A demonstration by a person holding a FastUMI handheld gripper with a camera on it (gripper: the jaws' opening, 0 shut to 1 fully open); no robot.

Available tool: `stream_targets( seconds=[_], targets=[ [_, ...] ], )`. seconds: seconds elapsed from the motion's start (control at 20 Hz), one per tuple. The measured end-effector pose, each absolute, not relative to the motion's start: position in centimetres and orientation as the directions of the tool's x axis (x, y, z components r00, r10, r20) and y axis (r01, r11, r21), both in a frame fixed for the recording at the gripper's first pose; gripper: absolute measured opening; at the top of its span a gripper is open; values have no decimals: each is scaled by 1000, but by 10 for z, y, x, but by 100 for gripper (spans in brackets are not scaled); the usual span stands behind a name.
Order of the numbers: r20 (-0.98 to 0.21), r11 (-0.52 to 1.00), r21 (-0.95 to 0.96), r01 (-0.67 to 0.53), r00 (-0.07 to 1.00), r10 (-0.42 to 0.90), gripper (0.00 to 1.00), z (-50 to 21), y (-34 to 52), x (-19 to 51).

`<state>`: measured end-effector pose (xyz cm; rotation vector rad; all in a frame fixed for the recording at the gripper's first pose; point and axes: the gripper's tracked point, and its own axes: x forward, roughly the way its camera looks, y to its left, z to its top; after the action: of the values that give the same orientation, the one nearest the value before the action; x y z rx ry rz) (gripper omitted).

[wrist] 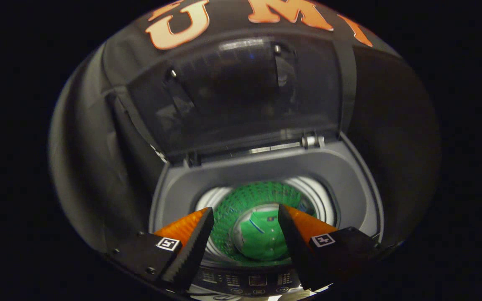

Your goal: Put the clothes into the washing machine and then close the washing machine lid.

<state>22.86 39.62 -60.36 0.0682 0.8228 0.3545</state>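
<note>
**Clothes are in the drum, the lid comes next**

Your gripper [245,234] hangs over the front of the washing machine [349,175] with its two orange fingers [182,228] spread wide apart and nothing between them, so it is released and empty. Just below the fingertips lies the control panel [257,281] at the machine's front edge.

Look past the fingers and down into the drum [224,209]: the green garment [264,238] lies at the bottom, well clear of your fingers and below the opening's rim. It appears to be fully inside, with nothing draped over the edge, so I judge the loading step finished.

Beyond the opening, the lid [232,96] stands raised, leaning back toward the booth wall, hinged along the rear of the grey top.

What is left is the closing. You will need to lift up and reach to the lid's top free edge, catch it with a finger or pinch it, then draw it forward and down. Let it follow its hinge arc, and keep the fingers out of the gap as it seats
</note>
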Motion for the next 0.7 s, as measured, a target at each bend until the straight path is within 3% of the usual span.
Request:
stream_targets(
  seconds=[0.4,0.7],
  targets=[
    [-434,917,153,-368,809,397,98,-436,395,264],
    [-276,920,117,-373,878,391,97,-345,402,340]
  ],
)
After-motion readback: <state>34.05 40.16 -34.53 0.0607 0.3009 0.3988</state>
